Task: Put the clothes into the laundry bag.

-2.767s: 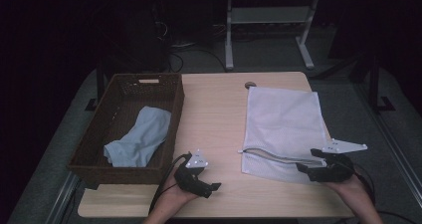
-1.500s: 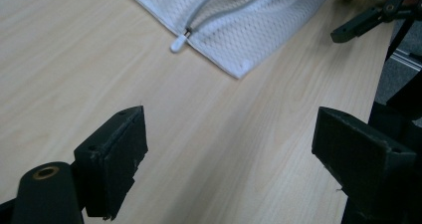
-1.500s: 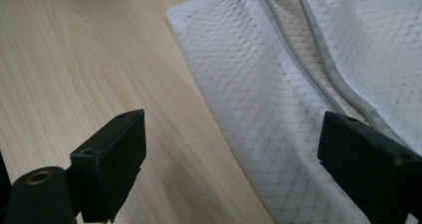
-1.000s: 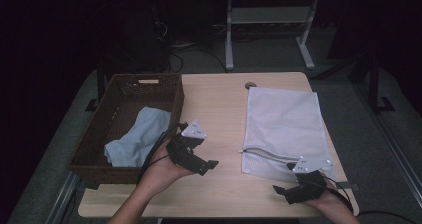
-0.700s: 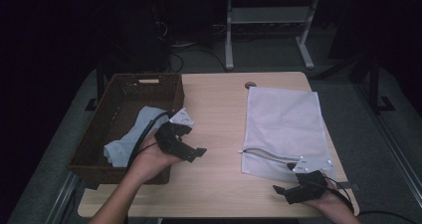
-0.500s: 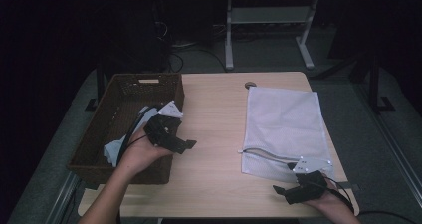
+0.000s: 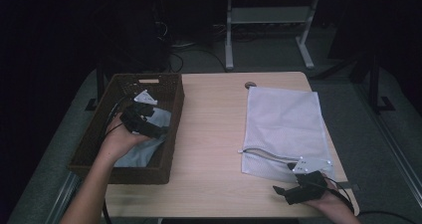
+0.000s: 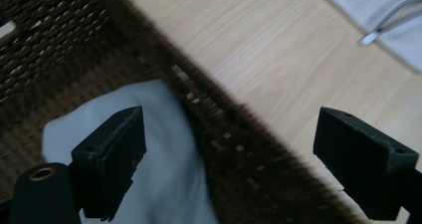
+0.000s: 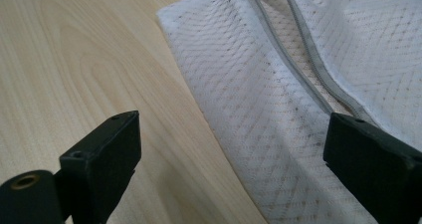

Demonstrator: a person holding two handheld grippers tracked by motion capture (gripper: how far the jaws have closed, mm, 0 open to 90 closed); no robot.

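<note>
High view: one pale blue cloth (image 7: 144, 143) is seen lying crumpled inside one dark wicker basket (image 7: 175, 134), toward the basket's near half. The basket is placed on the left part of one light wooden table (image 7: 214, 134). The left gripper (image 7: 158, 132) is held above the cloth, within the basket's walls, by the person's left hand (image 7: 118, 140). In the left gripper view the jaws are shown wide apart with nothing between them; the cloth (image 8: 159, 174) is seen below the one jaw, and the basket's woven wall (image 8: 234, 149) passes under the gap.

One white mesh bag (image 7: 283, 129) is laid flat on the right part of the table, well apart from the basket. One grey zipper line (image 7: 266, 154) is noted across its near end. The right gripper (image 7: 284, 192) is held at the table's near right edge, just beside the bag's near corner. In the right gripper view its jaws are likewise spread apart and empty, with the bag's corner (image 9: 278, 124) and bare tabletop (image 9: 89, 59) lying beneath them.

Counted: one cloth, one basket, one bag, two grippers.
</note>
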